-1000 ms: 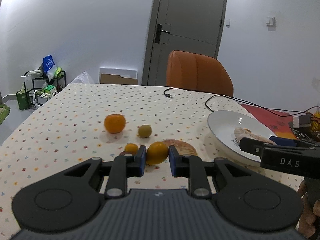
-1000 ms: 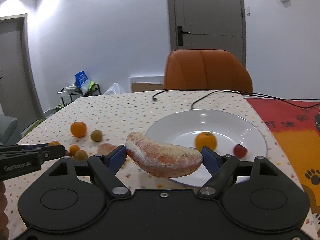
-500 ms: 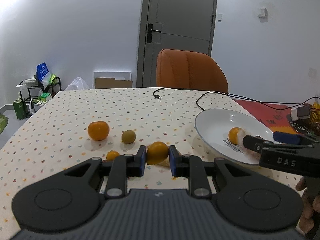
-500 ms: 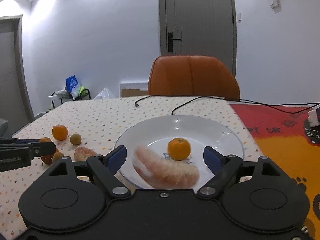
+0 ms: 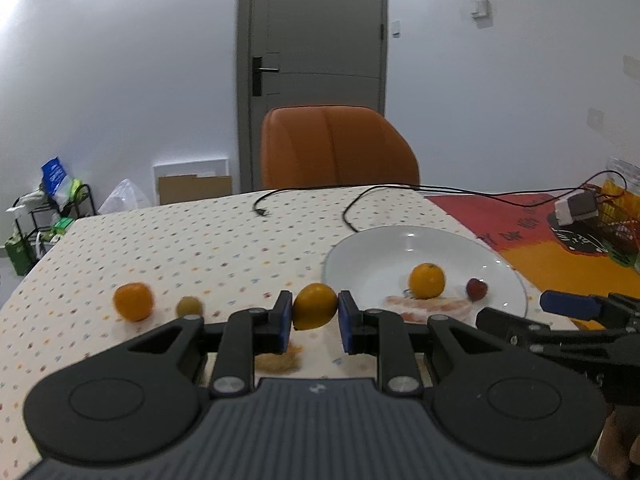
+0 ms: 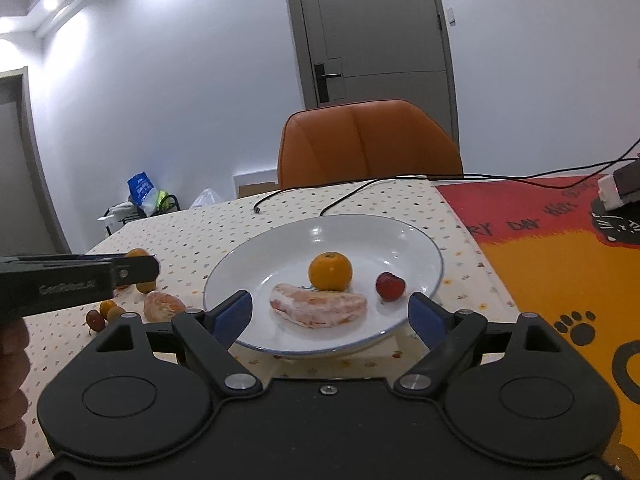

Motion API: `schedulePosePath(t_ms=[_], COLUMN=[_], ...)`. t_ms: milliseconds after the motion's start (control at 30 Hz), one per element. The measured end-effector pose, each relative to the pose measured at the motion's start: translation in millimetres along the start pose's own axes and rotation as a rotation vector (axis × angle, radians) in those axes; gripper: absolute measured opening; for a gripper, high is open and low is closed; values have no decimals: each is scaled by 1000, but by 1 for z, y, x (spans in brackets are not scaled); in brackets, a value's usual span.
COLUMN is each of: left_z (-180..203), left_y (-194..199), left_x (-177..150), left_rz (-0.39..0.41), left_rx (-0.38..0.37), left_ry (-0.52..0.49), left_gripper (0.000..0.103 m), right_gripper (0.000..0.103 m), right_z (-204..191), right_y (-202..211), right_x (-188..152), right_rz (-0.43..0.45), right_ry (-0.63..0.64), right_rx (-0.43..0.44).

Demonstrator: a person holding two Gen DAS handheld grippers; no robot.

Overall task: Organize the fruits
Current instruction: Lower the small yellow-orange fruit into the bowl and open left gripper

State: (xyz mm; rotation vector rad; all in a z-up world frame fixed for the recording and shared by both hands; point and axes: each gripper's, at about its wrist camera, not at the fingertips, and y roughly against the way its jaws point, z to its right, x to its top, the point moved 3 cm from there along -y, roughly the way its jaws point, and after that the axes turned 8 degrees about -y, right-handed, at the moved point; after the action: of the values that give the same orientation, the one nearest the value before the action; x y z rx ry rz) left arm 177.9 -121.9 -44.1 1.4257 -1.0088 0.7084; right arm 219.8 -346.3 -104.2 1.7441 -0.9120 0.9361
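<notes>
Left gripper (image 5: pixel 315 316): jaws clenched on a small yellow-orange citrus fruit (image 5: pixel 314 306), pinched across its middle so that it hangs clear of the dotted tablecloth (image 5: pixel 180 248). Just right of the jaws lies the white plate (image 5: pixel 352 252), the apparent collecting place, which explains why the fruit is carried raised beside its rim. Left of the jaws, 2 fruits rest on the cloth: a small greenish one (image 5: pixel 189 306) and, farther out, a tangerine (image 5: pixel 133 301).

Right gripper (image 6: pixel 330 314): jaws spread wide and empty, framing the near rim of the plate (image 6: pixel 420 246). Between and just beyond them lies a peeled pomelo segment (image 6: pixel 319 310), flat on the plate and touching neither pad. Behind it sits a tangerine (image 6: pixel 330 271); a small red fruit (image 6: pixel 390 286) lies to the right. Left of the jaws, off the plate, another peeled piece (image 6: pixel 163 306) and several small fruits (image 6: pixel 105 314) await sorting.
</notes>
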Motion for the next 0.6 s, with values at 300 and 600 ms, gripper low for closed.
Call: schedulePosePath(t_ms=[300, 600], left_z=[26, 36], left_y=[-17, -21], left_x=[14, 23], left_rz=[-1, -8], left_rx=[-27, -31], left_ry=[-43, -52], left_gripper=[23, 42], right_gripper=[85, 85], right_z=[16, 27], right_y=[4, 8], right_x=[1, 0], right_rz=[7, 16], right_ry=[-56, -95], right_rx=[9, 0])
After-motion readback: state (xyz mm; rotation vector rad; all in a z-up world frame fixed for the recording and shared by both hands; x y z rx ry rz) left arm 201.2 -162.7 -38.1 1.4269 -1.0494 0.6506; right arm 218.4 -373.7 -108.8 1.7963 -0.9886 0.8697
